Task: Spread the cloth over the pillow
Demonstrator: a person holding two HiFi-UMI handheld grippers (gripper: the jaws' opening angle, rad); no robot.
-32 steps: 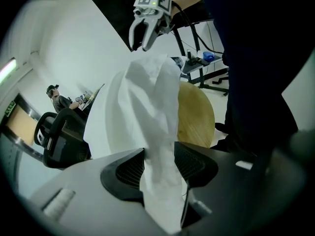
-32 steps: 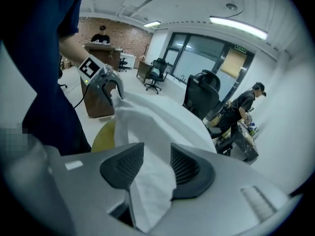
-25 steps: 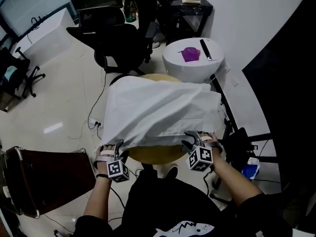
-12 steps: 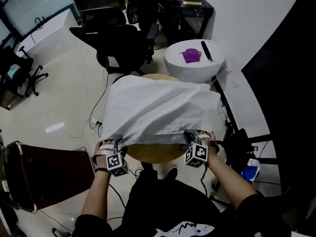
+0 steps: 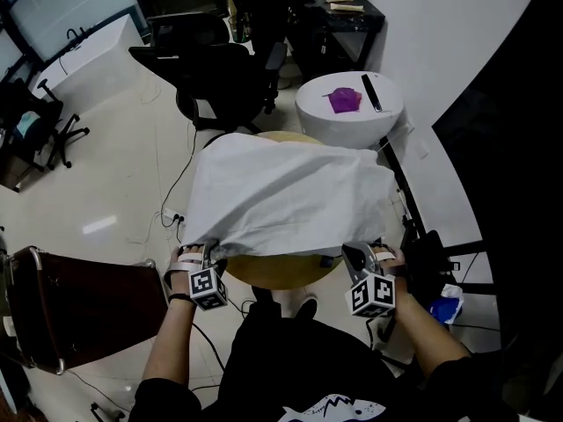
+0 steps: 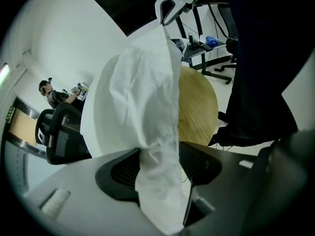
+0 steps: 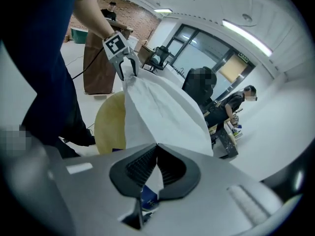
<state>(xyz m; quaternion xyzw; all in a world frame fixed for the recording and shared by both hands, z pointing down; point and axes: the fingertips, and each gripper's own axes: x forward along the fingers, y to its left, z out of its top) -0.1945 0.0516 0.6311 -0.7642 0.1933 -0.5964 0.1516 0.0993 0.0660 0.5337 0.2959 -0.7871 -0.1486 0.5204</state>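
Head view floor [image 5: 114,183]: pale, shiny, office room.
Chairs: two; brown chair [image 5: 88,315] near left, black chair [image 5: 220,73] far.
Left gripper [image 6: 158,168]: clamped on cloth [image 5: 281,196], bunched near-left corner.
Cloth: one, white, draped over round wood table [image 5: 281,272].
Right gripper [image 7: 156,146]: jaws just closed, pinching near-right corner.

The round wooden table [image 5: 281,275] bears a mound covered by the white cloth [image 5: 281,192].

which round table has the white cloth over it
The wooden table nearest the person; the white table beyond holds a purple thing and a black bar.
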